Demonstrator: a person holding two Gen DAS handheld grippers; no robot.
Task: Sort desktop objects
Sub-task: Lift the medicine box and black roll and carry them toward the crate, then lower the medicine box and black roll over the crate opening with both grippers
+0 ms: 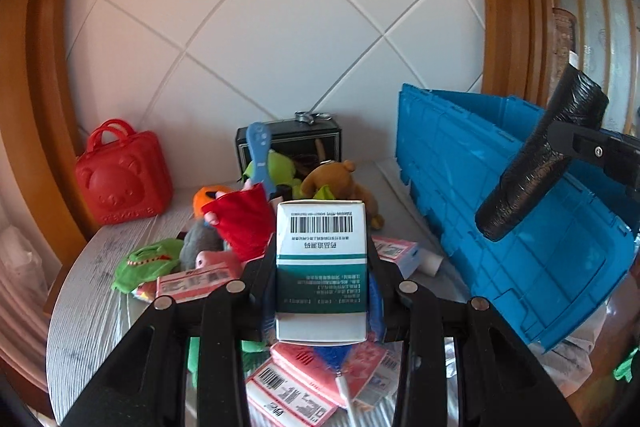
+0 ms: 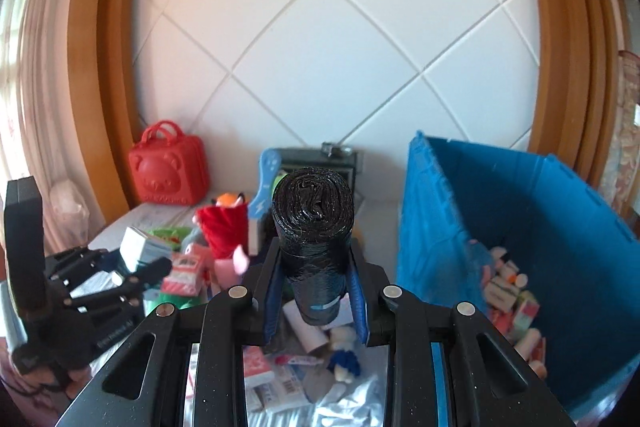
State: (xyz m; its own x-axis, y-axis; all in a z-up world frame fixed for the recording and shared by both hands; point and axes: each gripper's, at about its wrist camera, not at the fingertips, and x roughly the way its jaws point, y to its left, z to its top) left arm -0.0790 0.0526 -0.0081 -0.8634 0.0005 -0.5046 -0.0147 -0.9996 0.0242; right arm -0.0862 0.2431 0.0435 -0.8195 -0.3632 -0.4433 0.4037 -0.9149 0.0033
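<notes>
My left gripper (image 1: 322,267) is shut on a white and green medicine box (image 1: 321,267) with a barcode on its front end, held above the cluttered table. My right gripper (image 2: 314,263) is shut on a black roll of bin bags (image 2: 314,227), end-on to its camera. In the left wrist view that black roll (image 1: 536,163) hangs over the open blue crate (image 1: 520,227) at the right. The right wrist view has the left gripper (image 2: 132,267) at the far left with the medicine box (image 2: 140,247) in it. The blue crate (image 2: 540,207) holds several small boxes.
A red bear-faced case (image 1: 122,179) stands at the back left against the white tiled wall. A dark box (image 1: 292,143) sits behind plush toys (image 1: 332,183), a red cloth (image 1: 244,219) and a blue handle. Pink and white packets (image 1: 296,383) litter the grey table (image 1: 84,307).
</notes>
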